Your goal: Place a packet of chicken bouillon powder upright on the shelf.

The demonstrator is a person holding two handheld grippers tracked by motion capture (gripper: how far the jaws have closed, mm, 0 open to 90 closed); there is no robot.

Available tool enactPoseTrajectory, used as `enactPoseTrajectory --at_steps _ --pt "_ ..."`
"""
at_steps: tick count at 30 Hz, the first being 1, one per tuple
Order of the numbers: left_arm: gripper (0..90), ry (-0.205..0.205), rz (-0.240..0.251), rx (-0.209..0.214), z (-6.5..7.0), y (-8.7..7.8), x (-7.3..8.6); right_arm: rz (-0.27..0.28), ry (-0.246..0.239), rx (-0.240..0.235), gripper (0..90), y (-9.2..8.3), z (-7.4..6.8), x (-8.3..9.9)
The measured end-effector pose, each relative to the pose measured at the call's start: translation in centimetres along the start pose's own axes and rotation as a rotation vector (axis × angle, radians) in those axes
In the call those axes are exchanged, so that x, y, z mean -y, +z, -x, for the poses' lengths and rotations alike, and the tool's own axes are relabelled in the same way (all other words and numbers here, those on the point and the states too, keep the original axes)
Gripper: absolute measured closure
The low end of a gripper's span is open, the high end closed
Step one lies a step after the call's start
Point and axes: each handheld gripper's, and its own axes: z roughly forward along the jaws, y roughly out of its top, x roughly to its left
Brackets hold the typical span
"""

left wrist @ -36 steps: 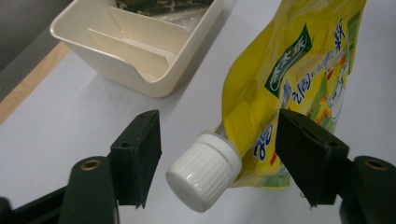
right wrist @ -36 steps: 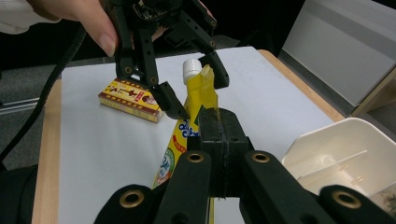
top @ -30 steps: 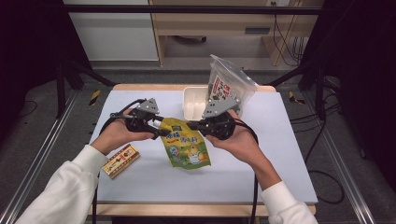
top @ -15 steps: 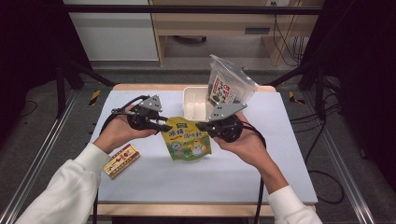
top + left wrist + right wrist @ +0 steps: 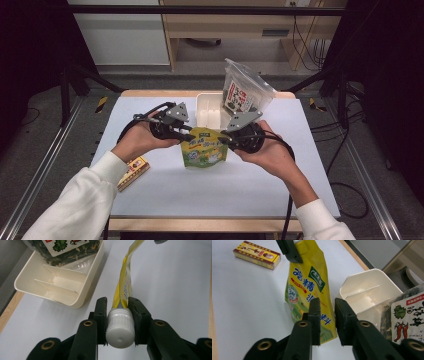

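Observation:
A yellow spouted pouch (image 5: 202,152) hangs between both hands above the white table. My left gripper (image 5: 119,307) is shut on its white screw cap (image 5: 120,327); its jaws have just been closing on the cap. The pouch (image 5: 125,282) trails away edge-on from that grip. My right gripper (image 5: 327,307) is open, its jaws having just been opening. The pouch's lower corner (image 5: 329,325) sits at the gap and the pads are not pressing on it. In the high view, the left gripper (image 5: 189,136) and right gripper (image 5: 226,142) face each other across the pouch's top.
A white divided bin (image 5: 207,107) stands at the table's back. A clear bag of dark seaweed (image 5: 242,92) leans out of its right end. A small yellow and red box (image 5: 132,172) lies at the front left, near the left sleeve.
The left hand has moved right and up a little with the cap, so the pouch now hangs straighter. The right hand has stayed put.

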Motion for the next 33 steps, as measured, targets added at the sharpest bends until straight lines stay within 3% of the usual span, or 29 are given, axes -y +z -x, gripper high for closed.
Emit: enactPoseTrajectory --at_steps 4,12,20,25,26,29,33 --pt "69.2 0.002 -0.001 0.001 -0.2 0.0 0.2 -0.026 -0.004 0.004 68.7 0.5 0.3 -0.7" --pt "69.2 0.008 -0.001 0.004 0.0 0.0 0.3 -0.099 -0.058 0.003 61.8 2.4 0.7 -2.2" --pt "69.2 0.006 0.016 0.004 0.0 0.0 0.6 -0.129 -0.064 -0.023 75.7 3.7 0.8 -3.5" --pt "68.2 -0.005 0.047 -0.023 -0.1 0.0 0.9 -0.141 -0.046 -0.054 88.1 4.0 0.9 -3.8" --pt "64.9 -0.015 0.064 -0.029 -0.2 0.0 1.1 -0.142 -0.049 -0.057 89.0 4.0 0.9 -3.8" --pt "42.0 -0.068 0.115 -0.064 -0.6 -0.3 1.7 -0.145 -0.027 -0.061 90.0 3.9 1.1 -3.8" --pt "28.9 -0.138 0.181 -0.098 -0.7 -1.5 2.9 -0.161 0.029 -0.063 90.0 3.3 1.3 -3.8"
